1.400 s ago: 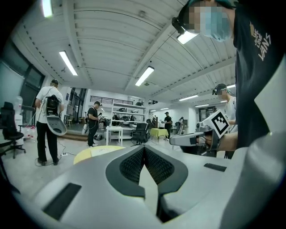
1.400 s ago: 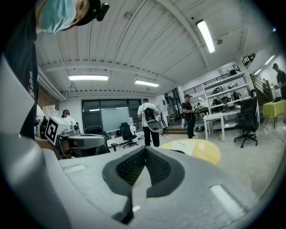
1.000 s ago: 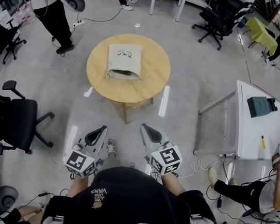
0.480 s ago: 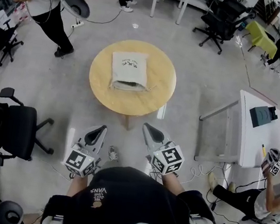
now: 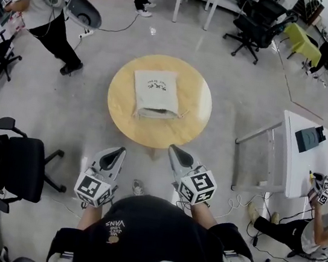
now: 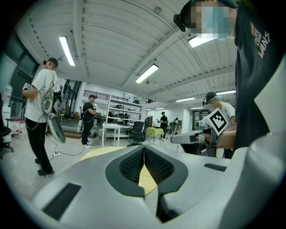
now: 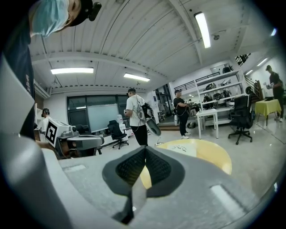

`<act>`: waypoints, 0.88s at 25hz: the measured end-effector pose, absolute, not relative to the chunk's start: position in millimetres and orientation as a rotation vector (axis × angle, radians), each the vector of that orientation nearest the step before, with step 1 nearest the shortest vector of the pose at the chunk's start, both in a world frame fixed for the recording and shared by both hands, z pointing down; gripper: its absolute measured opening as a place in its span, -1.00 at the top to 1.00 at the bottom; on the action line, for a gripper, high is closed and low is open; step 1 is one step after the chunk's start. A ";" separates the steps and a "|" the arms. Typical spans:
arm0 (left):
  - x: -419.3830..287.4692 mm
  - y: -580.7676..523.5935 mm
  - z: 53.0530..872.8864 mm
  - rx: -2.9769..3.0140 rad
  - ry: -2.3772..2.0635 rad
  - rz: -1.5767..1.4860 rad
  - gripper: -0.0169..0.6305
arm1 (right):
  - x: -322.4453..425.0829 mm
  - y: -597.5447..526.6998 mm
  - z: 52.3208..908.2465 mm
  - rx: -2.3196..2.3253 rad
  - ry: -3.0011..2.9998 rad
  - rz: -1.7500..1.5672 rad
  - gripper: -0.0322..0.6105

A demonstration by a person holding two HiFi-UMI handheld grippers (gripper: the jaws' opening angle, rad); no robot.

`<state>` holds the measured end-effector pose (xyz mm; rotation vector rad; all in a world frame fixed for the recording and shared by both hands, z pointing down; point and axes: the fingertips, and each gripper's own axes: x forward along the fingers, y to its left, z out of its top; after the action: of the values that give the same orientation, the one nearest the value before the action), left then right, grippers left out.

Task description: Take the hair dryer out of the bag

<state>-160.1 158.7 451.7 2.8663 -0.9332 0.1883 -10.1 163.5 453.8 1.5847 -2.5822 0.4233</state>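
A round, pale wooden tabletop [image 5: 194,110] stands on the grey floor [image 5: 245,78]. One cream drawstring bag [image 5: 156,92] lies flat near its middle (mouth toward the near edge), a cord trailing beside it.

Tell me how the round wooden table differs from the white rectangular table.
The round wooden table is tan and circular; the white rectangular table is straight-edged. The round one bears a cream cloth bag; the white one a dark flat object. Both stand on the grey floor.
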 end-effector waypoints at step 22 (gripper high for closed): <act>-174.5 76.1 477.6 2.876 -0.809 0.246 0.91 | -19.1 88.0 472.0 1.681 -2.499 0.455 0.90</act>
<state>-174.5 76.1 477.6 2.8762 -0.8092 0.2457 -19.1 88.0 472.0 1.6810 -2.4991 0.4549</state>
